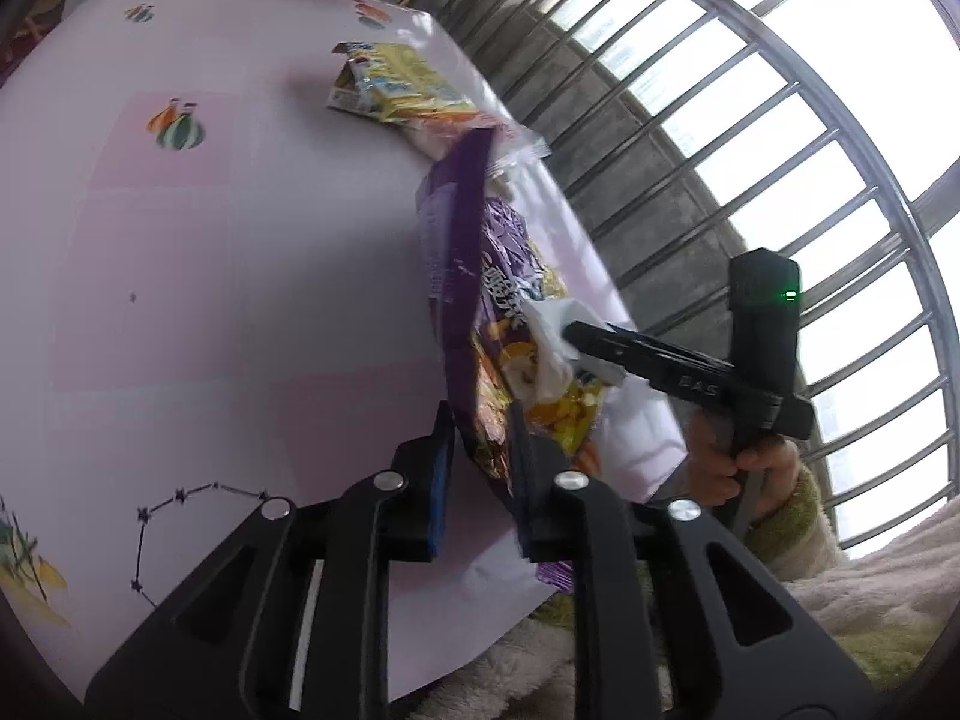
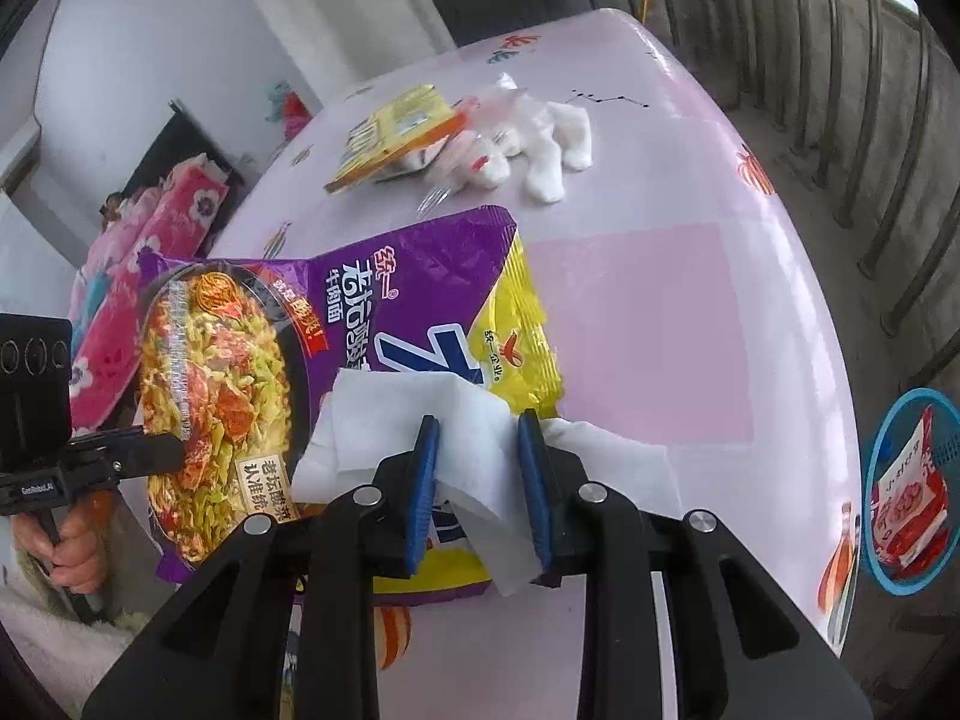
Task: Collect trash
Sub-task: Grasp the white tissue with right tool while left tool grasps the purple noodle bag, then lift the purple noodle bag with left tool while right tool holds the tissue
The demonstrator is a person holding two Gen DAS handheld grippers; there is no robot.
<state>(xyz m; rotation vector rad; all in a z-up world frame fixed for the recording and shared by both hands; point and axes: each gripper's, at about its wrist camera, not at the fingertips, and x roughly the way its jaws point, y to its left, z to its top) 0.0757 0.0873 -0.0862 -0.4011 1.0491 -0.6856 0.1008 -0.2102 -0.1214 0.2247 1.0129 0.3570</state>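
The purple noodle bag (image 1: pixel 480 324) is the big piece of trash here. From the left wrist view it's standing on edge off the pink worktop (image 1: pixel 180 300), and the left tongs (image 1: pixel 480 450) have its lower edge pinched between the blue pads, jaws nearly closed on it. Just to the right, the right tongs (image 1: pixel 576 336) come in from the side with a white tissue (image 1: pixel 549 339) at their tip, pressed against the face of the bag. Further back on the worktop there's a yellow wrapper (image 1: pixel 390 84) lying flat, well apart from both tongs.

Right wrist view: the bag (image 2: pixel 336 312) fills the middle, printed side facing the camera. The right tongs (image 2: pixel 480 480) are partly open with the tissue (image 2: pixel 408 420) draped between the pads (image 2: pixel 423 480) and spilling out both sides; can't really tell if they're squeezing it or just sitting around it. The left tongs (image 2: pixel 162 450) come in from the left and touch the bag's left edge. Behind the bag sit the yellow wrapper (image 2: pixel 390 138) and a clump of white wadding (image 2: pixel 540 144), touching each other. Off the worktop's right edge is a blue bin (image 2: pixel 912 480) with a red packet (image 2: pixel 906 504) in it.
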